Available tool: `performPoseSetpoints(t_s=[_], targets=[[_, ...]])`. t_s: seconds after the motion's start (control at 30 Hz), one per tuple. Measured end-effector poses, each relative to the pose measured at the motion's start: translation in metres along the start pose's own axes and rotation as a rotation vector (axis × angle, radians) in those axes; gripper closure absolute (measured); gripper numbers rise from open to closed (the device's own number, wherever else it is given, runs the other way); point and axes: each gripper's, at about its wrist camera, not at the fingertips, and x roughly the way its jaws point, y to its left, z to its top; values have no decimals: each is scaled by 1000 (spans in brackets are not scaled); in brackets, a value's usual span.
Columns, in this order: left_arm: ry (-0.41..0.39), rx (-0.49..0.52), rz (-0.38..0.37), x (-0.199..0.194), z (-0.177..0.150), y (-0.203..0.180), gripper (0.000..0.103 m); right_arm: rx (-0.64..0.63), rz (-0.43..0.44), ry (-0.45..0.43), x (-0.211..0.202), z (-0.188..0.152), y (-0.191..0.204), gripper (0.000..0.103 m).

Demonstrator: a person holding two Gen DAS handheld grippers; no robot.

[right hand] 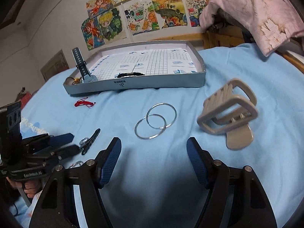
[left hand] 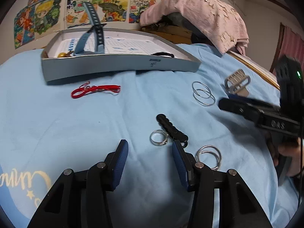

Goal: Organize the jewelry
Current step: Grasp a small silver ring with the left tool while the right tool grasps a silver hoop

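A grey tray (left hand: 121, 67) (right hand: 136, 86) sits at the back of the blue cloth and holds a blue watch band (left hand: 95, 32) (right hand: 81, 64), a gold piece (left hand: 63, 54) and a black hair tie (left hand: 162, 54) (right hand: 130, 74). On the cloth lie a red cord bracelet (left hand: 95, 90) (right hand: 84, 102), two large silver hoops (left hand: 203, 94) (right hand: 155, 120), a beige hair claw (left hand: 237, 82) (right hand: 228, 114), a black clip (left hand: 171, 128) (right hand: 91, 140), a small ring (left hand: 158, 137) and two more rings (left hand: 209, 156). My left gripper (left hand: 150, 145) is open just before the small ring and clip. My right gripper (right hand: 153, 142) is open just short of the hoops.
A pink cloth (left hand: 199, 17) (right hand: 256, 13) is draped over something at the back right. Drawings (left hand: 76, 13) cover the wall behind the tray. A wooden edge (left hand: 254, 70) borders the cloth on the right.
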Motion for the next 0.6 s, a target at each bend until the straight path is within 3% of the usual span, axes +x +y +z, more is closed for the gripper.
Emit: performPoseSetpoints(t_s=[0.13, 0.33, 0.4, 0.5, 0.6], targets=[[24, 25, 10, 10, 5, -3, 58, -46, -12, -1, 13, 13, 4, 38], [48, 42, 49, 21, 8, -4, 73, -66, -45, 46, 34, 30, 0, 40], [44, 42, 50, 20, 6, -4, 82, -57, -36, 59, 38, 28, -1, 47], [29, 43, 54, 17, 2, -4, 83, -56, -23, 57, 39, 21, -1, 56], [2, 54, 72, 11, -3, -7, 83, -64, 1, 63, 40, 18, 1, 73]])
